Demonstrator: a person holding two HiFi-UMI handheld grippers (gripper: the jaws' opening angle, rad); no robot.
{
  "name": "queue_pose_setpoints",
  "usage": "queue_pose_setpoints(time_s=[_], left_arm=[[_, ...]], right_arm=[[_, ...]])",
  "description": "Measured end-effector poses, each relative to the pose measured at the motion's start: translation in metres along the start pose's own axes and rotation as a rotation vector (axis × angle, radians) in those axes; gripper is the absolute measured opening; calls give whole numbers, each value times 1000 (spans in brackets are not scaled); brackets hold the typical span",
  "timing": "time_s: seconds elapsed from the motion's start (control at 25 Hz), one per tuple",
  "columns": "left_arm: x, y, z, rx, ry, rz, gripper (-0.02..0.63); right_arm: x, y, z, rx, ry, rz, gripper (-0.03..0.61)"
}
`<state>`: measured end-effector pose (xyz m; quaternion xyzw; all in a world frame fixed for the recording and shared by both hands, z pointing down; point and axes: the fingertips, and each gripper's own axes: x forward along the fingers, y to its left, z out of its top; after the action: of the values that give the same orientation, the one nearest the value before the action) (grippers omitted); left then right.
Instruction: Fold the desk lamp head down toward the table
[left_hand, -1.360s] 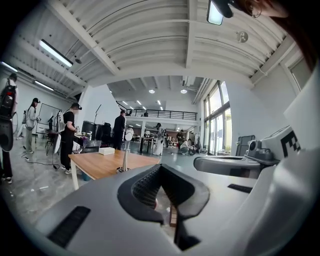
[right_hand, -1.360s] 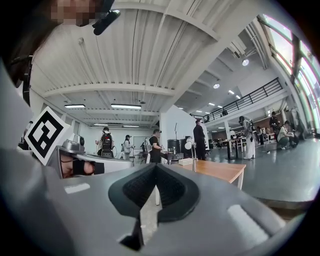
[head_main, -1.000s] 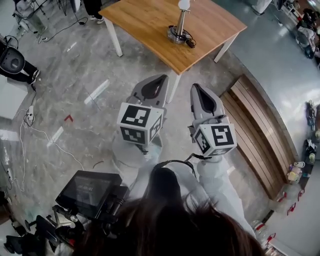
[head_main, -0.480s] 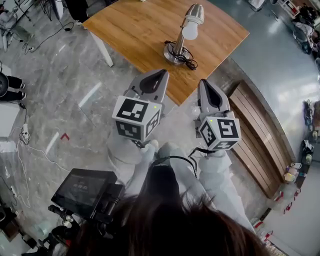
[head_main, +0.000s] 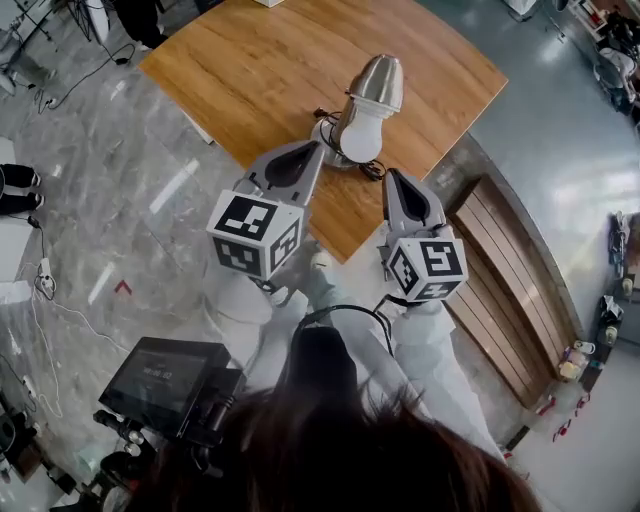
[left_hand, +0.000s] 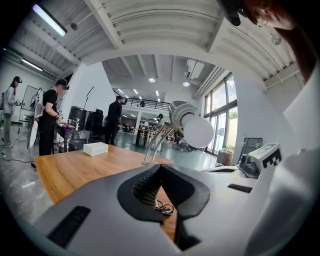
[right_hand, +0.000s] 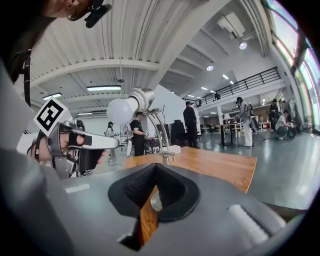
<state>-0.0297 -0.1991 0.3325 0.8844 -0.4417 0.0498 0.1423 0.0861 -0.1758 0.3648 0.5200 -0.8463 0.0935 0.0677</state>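
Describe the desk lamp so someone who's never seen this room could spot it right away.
Look for the wooden table standing on the grey marbled floor. The desk lamp stands near the table's nearest corner. Unlike the low, flat white box at the far edge, it is tall and silver, with a round white bulb in a metal shade.

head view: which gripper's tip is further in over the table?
The left gripper: its tip shows right beside the lamp base, while the right gripper tip sits nearer the table edge, by the coiled cord.
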Motion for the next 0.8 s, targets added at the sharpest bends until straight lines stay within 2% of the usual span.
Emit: queue_pose_setpoints(time_s=[0.16, 0.32, 0.44, 0.56, 0.72, 0.8], left_arm=[[33, 14, 15, 3, -18, -32, 3], [61, 20, 23, 52, -2, -105, 3], [75, 31, 23, 55, 28, -159, 7], [87, 40, 24, 37, 42, -193, 10], [110, 44, 18, 65, 66, -293, 111], [125, 48, 13, 84, 65, -349, 132]], right_arm=[[37, -23, -6, 8, 35, 68, 2], [73, -33, -7, 16, 29, 165, 3], [98, -32, -14, 20, 60, 230, 28], [115, -35, -21, -1, 92, 256, 55], [138, -40, -33, -30, 94, 299, 134], [156, -44, -48, -46, 107, 313, 164]])
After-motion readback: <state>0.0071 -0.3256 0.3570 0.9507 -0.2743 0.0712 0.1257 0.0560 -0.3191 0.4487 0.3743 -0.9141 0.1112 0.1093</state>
